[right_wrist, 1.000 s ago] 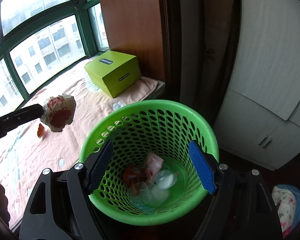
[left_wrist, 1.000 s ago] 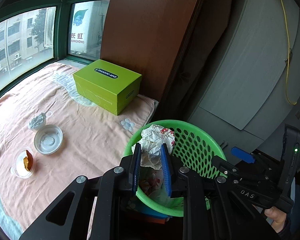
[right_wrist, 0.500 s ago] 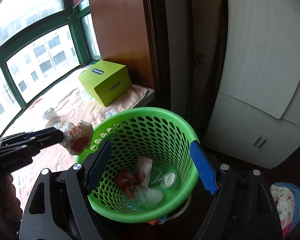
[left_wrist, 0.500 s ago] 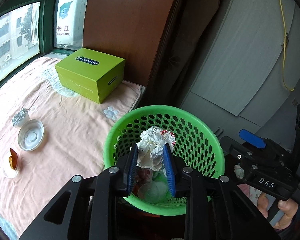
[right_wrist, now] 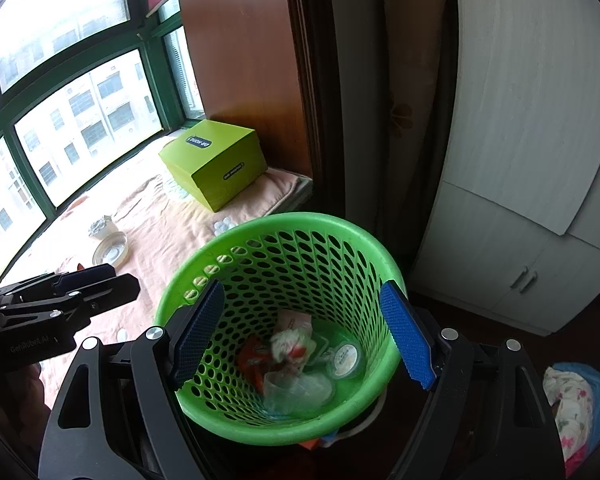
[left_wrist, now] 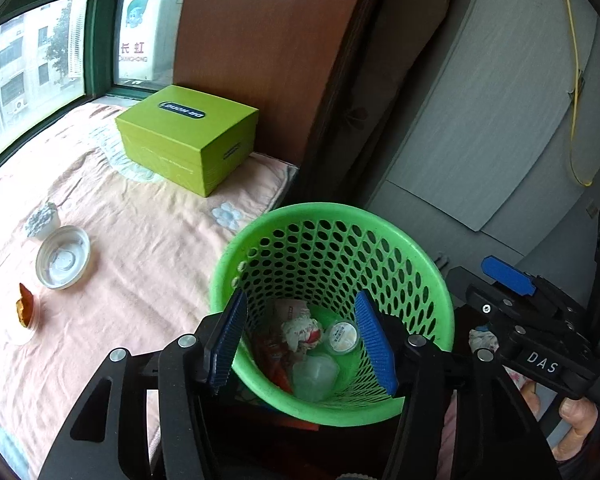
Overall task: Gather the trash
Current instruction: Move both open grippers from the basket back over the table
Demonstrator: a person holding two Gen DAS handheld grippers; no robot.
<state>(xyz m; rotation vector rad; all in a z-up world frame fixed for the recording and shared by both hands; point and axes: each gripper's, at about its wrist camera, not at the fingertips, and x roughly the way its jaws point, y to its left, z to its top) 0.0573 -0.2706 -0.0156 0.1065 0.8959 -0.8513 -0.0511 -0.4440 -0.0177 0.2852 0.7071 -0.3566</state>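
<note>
Left wrist: crumpled wrapper (left_wrist: 301,330), no clear axis.

Our left gripper (left_wrist: 300,344), black-framed with ribbed blue pads (left_wrist: 374,344), points steeply downward; its jaws have just been opening and now stand apart with nothing pressed between them. Our right gripper (right_wrist: 304,332), of the same black-and-blue build, also tilts down, its jaws spread wide and empty. A bare hand (left_wrist: 580,424) grips the right tool's handle from below.

Crumpled wrapper (left_wrist: 300,330) now inside basket (left_wrist: 400,240).
</note>
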